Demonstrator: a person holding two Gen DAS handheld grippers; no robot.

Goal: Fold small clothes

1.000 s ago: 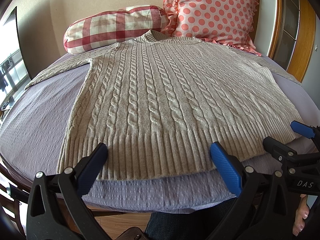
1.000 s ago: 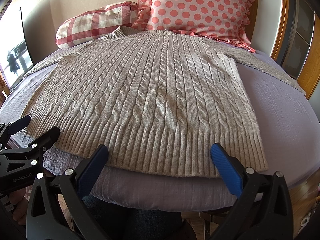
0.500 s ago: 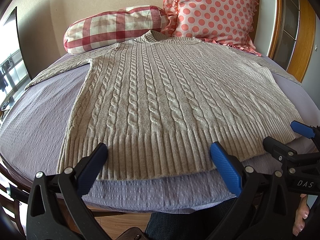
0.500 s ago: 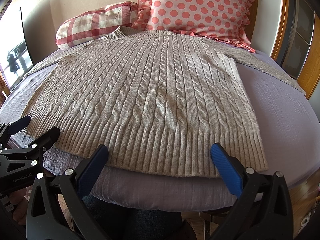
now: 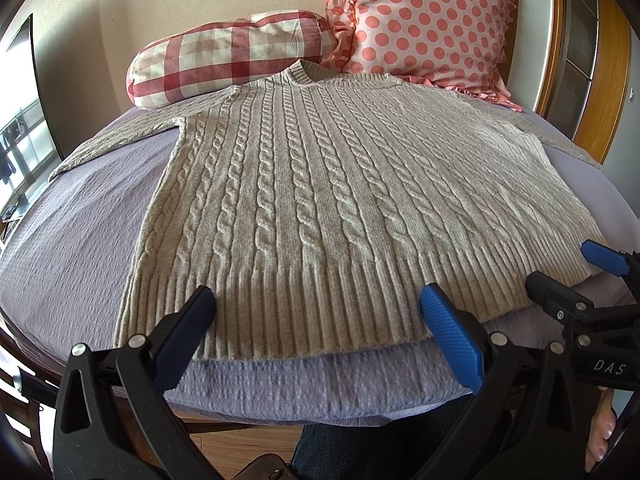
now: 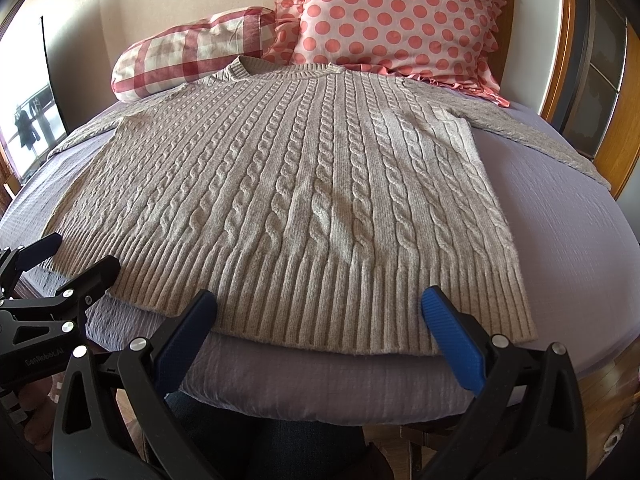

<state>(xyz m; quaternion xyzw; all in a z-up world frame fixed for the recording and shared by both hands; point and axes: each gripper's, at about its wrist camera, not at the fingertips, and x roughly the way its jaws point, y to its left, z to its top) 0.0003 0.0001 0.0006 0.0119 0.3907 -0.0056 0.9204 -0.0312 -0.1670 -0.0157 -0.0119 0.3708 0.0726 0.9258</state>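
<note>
A grey cable-knit sweater [image 5: 320, 192] lies flat, front up, on a lilac bedspread [image 5: 80, 240], collar far, ribbed hem near; it also shows in the right wrist view [image 6: 304, 200]. Both sleeves spread out to the sides. My left gripper [image 5: 316, 312] is open and empty, hovering over the hem near the bed's front edge. My right gripper [image 6: 320, 312] is open and empty over the hem further right. Each gripper shows in the other's view: the right one [image 5: 568, 276] at the right edge, the left one [image 6: 76, 256] at the left edge.
A red-and-white checked pillow [image 5: 232, 60] and a pink polka-dot pillow [image 5: 424, 20] lean at the head of the bed behind the collar. A wooden frame [image 5: 592, 80] stands at the right. The bedspread [image 6: 560, 240] is bare beside the sweater.
</note>
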